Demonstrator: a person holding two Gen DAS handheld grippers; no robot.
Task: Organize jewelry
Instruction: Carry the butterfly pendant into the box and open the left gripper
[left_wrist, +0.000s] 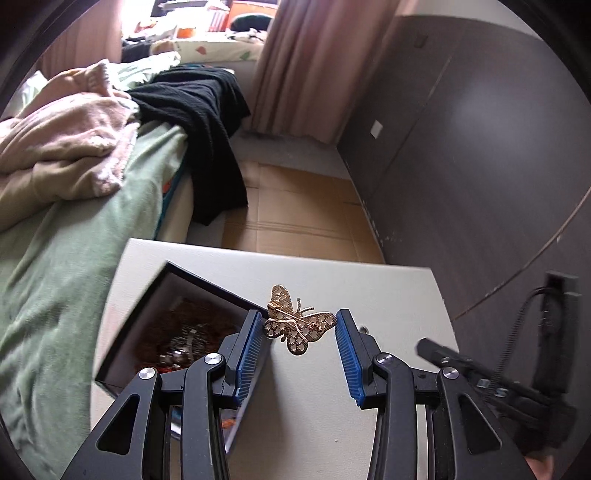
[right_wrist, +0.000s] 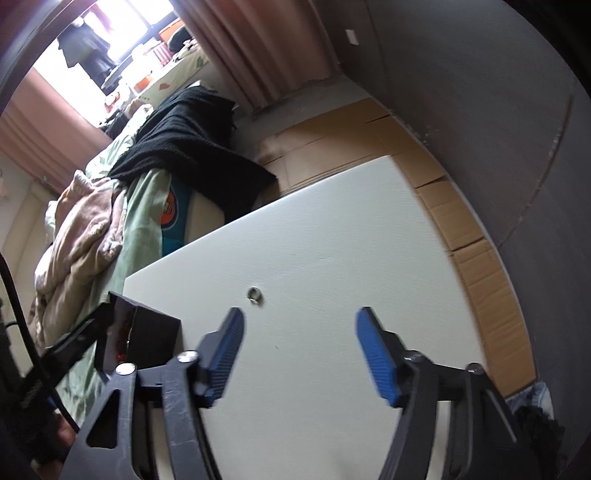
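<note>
One gold filigree butterfly brooch (left_wrist: 297, 320) is hanging clamped in the left gripper (left_wrist: 300, 325) above the bench (left_wrist: 388, 295), pin-back showing, wingspan running pad to pad; the right gripper (right_wrist: 300, 332) is gaping empty.

the black box (left_wrist: 173, 325) is partly covered by the left gripper (left_wrist: 299, 325) in the left wrist view; its near corner runs behind the finger linkage. box contents are blurred: a reddish mass and some silvery pieces, not identifiable. right wrist view: only one corner of the box (right_wrist: 147, 339) shows, interior smeared. small ring (right_wrist: 255, 294) on the white table (right_wrist: 332, 258) is motion-blurred, detail unreadable. right gripper (right_wrist: 299, 332) pads blurred; arms cut by lower edge.
</note>
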